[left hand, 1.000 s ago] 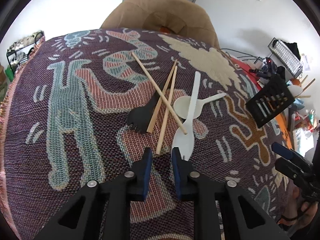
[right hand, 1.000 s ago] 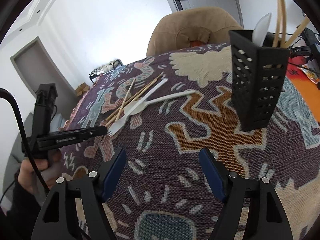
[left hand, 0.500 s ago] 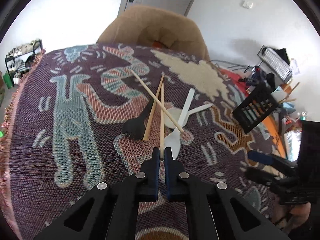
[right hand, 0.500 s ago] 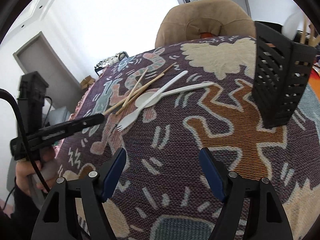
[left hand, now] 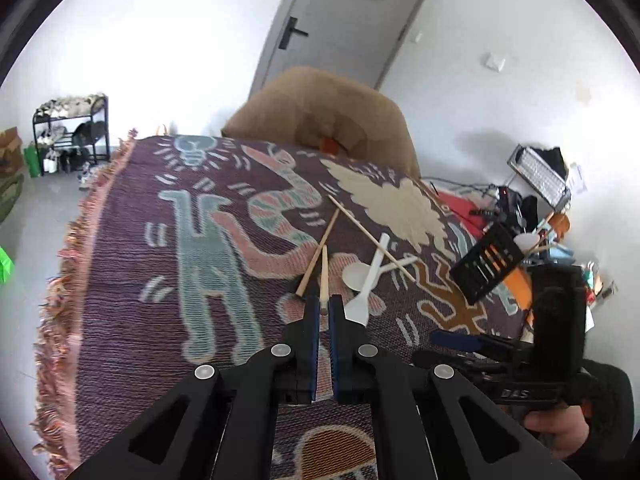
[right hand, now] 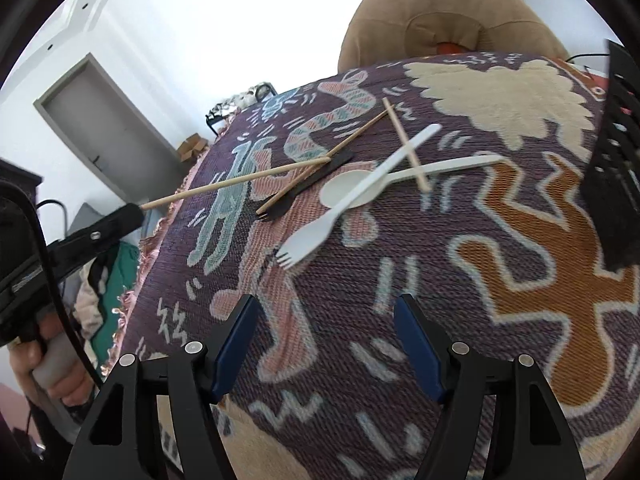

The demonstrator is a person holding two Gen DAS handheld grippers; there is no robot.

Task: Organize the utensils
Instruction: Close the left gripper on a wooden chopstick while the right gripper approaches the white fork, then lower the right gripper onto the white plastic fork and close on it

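On the tabletop: a woven cloth [right hand: 400,280] with bright cartoon figures covers it, utensils scattered across the middle.
Left gripper [left hand: 323,312]: closed down tight on one end of a wooden chopstick [left hand: 324,276], and that stick is up off the cloth, pointing forward from the jaws.
Same grip, right wrist view: the left gripper [right hand: 136,210] comes in from the left edge with the chopstick [right hand: 240,180] sticking out over the cloth's fringe.
Right gripper [right hand: 326,344]: jaws wide apart, nothing between them, hovering low over the cloth on the near side of the utensils.
Pile: a white fork [right hand: 348,200] lies across a white spoon [right hand: 400,180], with a second chopstick [right hand: 406,144] laid over both.
More in the pile: a black fork [right hand: 308,184] sits flat with a third chopstick [right hand: 324,162] resting along it.
Holder: a black slotted utensil holder [left hand: 486,262] stands at the right side of the tabletop, well apart from the pile, with a white utensil and sticks poking out of it.
Background: a tan chair [left hand: 320,112] at the far edge, a grey door [left hand: 340,20] behind it.
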